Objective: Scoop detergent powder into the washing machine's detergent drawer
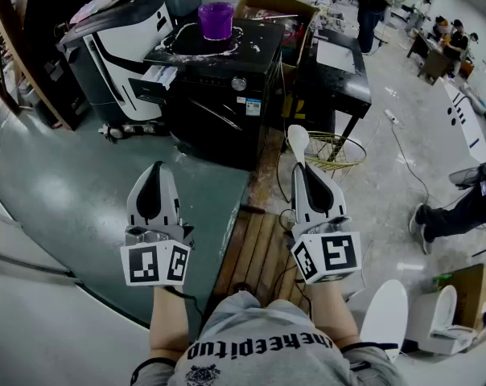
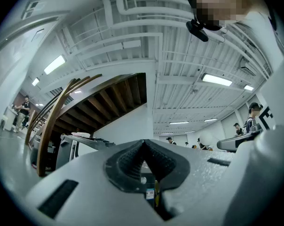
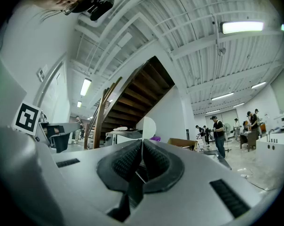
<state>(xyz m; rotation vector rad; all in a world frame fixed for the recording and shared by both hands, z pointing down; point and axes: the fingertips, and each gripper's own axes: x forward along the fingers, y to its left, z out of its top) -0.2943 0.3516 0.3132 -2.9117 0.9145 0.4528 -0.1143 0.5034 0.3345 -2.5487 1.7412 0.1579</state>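
Workshop floor: black washing machine [image 1: 219, 95] well ahead, detergent drawer [image 1: 156, 77] open, purple cup [image 1: 216, 18] on top. My right gripper [image 1: 298, 170] pinches a white spoon [image 1: 296, 140]; my left gripper [image 1: 156, 170] is pressed together, empty. Approach step, I'd say. Next: close in and dip the spoon, likely into that cup.

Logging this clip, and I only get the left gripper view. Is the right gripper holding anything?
Observer: Yes, the right gripper is shut on a white spoon, whose bowl pokes out past the jaws.
Operator: Where is the powder?
Observer: A purple cup stands on top of the black washing machine, with white powder spilled around it.
Operator: And the drawer?
Observer: The detergent drawer looks pulled out at the machine's upper left in the head view.
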